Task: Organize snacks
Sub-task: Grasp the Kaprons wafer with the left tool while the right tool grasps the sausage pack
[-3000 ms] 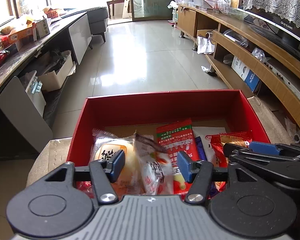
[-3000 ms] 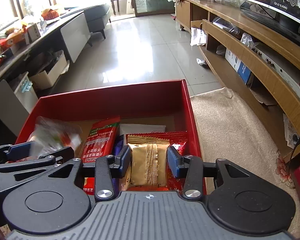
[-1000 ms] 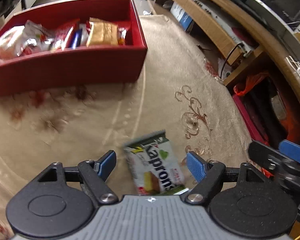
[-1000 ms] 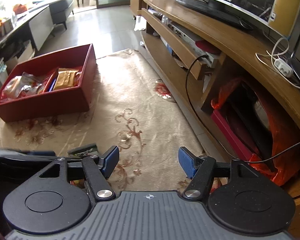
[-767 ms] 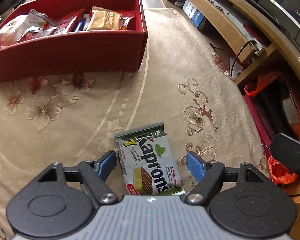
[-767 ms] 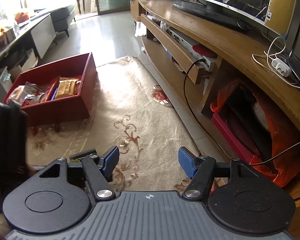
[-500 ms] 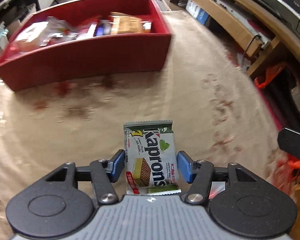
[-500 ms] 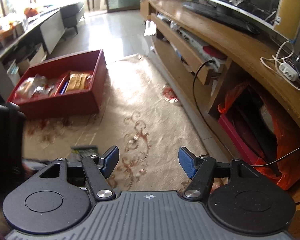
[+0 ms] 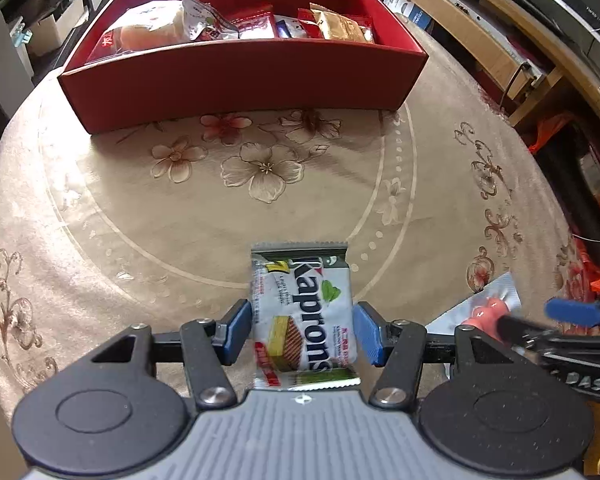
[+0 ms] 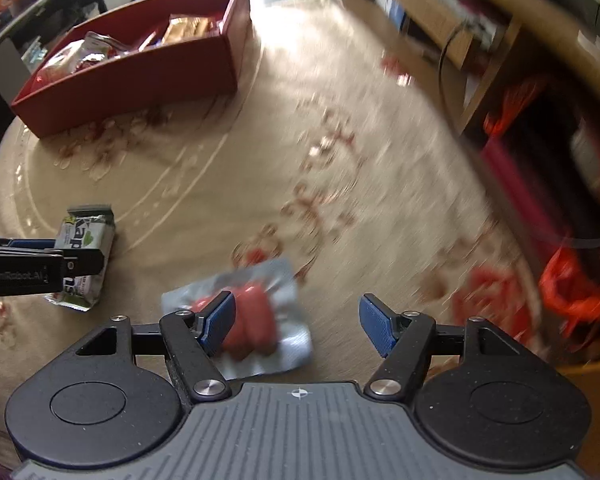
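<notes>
Blue pads [image 9: 238,330] now on wafer pkt [image 9: 303,314]

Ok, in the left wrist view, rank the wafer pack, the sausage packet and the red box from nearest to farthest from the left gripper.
1. Wafer pack: clamped in the left gripper.
2. Sausage packet: on the rug, right.
3. Red box: far end of the rug.

Beige floral rug [image 9: 260,168], long wooden shelving [image 9: 480,36], possibly tiled floor beyond
</notes>
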Motion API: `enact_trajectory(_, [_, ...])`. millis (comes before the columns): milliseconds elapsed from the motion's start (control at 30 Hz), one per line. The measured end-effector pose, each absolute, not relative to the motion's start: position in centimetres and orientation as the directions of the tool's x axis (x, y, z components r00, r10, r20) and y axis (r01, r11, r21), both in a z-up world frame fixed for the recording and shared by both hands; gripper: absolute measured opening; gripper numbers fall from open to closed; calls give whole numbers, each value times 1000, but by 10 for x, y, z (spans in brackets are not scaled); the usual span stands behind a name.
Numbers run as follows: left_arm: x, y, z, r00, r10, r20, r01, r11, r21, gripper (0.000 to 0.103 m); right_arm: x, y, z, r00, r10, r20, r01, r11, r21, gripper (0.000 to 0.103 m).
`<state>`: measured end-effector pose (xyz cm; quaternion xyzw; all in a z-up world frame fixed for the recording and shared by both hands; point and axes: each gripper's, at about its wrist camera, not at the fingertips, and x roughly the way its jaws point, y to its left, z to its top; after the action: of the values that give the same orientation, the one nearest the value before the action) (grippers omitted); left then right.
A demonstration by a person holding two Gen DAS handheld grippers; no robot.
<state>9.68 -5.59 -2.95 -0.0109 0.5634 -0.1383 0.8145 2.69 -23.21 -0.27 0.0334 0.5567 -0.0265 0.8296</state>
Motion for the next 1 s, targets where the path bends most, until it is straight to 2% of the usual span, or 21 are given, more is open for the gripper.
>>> enact_trajectory(167, [93, -40, -25, 320, -242, -916, 192, 963, -188, 51, 22, -212, -19, 308, 147, -940, 84, 980, 181, 78])
enact_trajectory(300, [97, -32, -23, 329, -249, -911, 173, 964, -201, 51, 2, -204, -10, 308, 376, -874, 77, 906, 417, 75])
enact_trajectory(333, [97, -31, -22, 324, -256, -910, 168, 963, -211, 51, -2, -203, -4, 325, 389, -862, 61, 901, 430, 75])
enact_trajectory(367, [97, -30, -22, 323, -263, -909, 165, 961, -220, 51, -4, -200, 3, 348, 352, -869, 39, 920, 389, 75])
enact_trajectory(467, [97, -33, -22, 325, -263, -908, 184, 960, -213, 51, 0, -185, 11, 413, 103, -905, -15, 994, 107, 77])
enact_trajectory(500, [96, -35, -22, 325, -264, -908, 196, 958, -209, 51, 3, -182, 9, 412, 56, -910, -21, 998, 53, 77])
enact_trajectory(600, [95, -43, -22, 319, -265, -910, 233, 953, -196, 52, 10, -172, 1, 389, 78, -918, -75, 996, 52, 76])
enact_trajectory(733, [96, -44, -22, 318, -264, -911, 245, 951, -190, 55, 16, -143, -9, 387, 18, -922, -210, 975, -70, 76])
enact_trajectory(900, [98, -45, -29, 313, -252, -916, 237, 954, -181, 60, 29, -136, -23, 354, 27, -935, -279, 957, -78, 74])
enact_trajectory(967, [99, -44, -29, 305, -259, -916, 245, 951, -187, 61, 30, -142, -21, 346, 51, -937, -249, 968, -39, 62])
enact_trajectory(1000, [99, -45, -29, 302, -261, -917, 247, 950, -189, 62, 28, -147, -19, 351, 48, -935, -231, 972, -37, 62])
